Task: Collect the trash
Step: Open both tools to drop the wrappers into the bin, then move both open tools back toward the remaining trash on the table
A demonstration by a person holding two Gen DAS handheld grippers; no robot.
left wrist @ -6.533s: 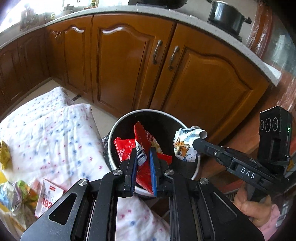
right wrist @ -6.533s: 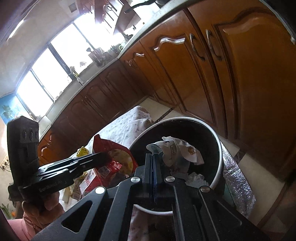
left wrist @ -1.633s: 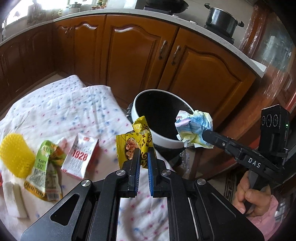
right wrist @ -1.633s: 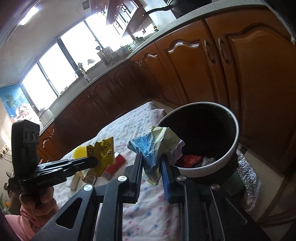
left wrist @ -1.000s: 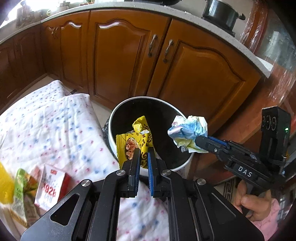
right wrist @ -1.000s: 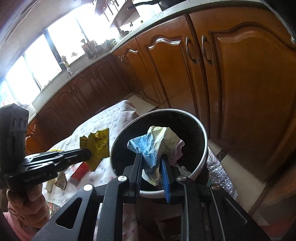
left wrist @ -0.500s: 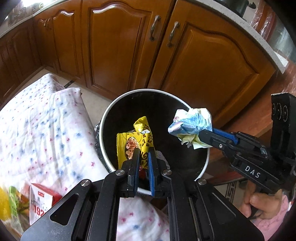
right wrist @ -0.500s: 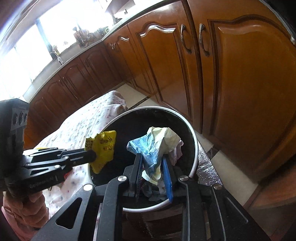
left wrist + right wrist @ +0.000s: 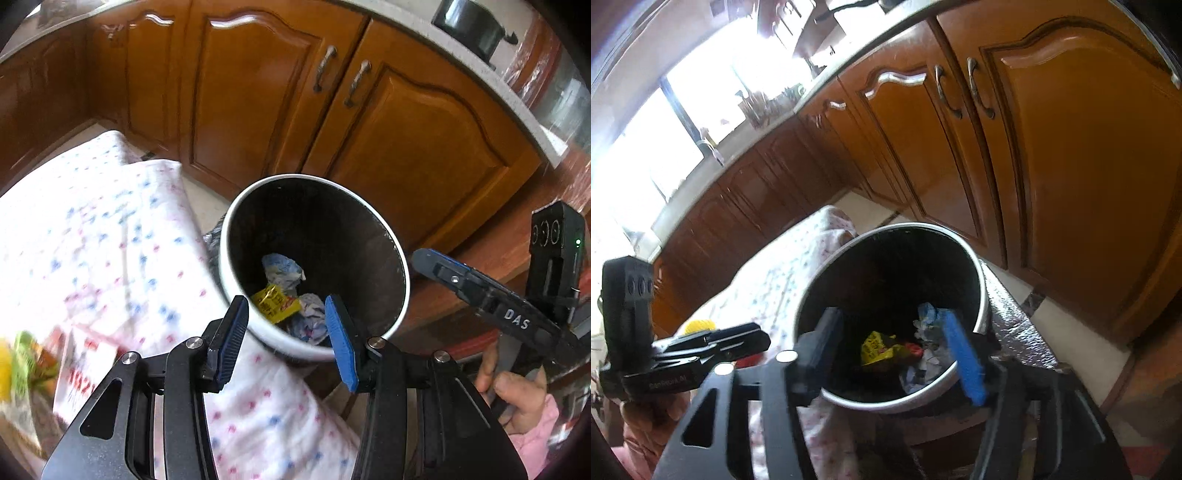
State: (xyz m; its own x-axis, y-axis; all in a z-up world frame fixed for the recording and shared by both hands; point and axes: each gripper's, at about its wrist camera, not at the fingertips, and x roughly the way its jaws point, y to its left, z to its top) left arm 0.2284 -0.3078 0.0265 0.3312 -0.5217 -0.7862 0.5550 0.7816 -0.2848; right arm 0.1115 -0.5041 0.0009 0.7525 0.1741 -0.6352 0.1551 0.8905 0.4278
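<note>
A round black bin with a white rim [image 9: 229, 236] stands on the floor beside the table; it also shows in the right wrist view [image 9: 979, 273]. Inside lie a yellow snack wrapper [image 9: 274, 302] [image 9: 877, 347] and a blue and white crumpled paper ball [image 9: 282, 267] [image 9: 927, 314] among other trash. My left gripper [image 9: 286, 332] is open and empty just above the bin's near rim. My right gripper [image 9: 899, 350] is open and empty over the bin's mouth; in the left wrist view it [image 9: 428, 258] sits at the bin's right.
A white dotted cloth [image 9: 103, 236] covers the table left of the bin. On it lie a red and white packet [image 9: 83, 369] and a blurred green and yellow wrapper [image 9: 22, 354]. Wooden cabinet doors [image 9: 402, 129] stand close behind the bin.
Both grippers have opened over the bin. The yellow wrapper has dropped from the left one and the crumpled paper ball from the right one; both now lie inside the bin.
</note>
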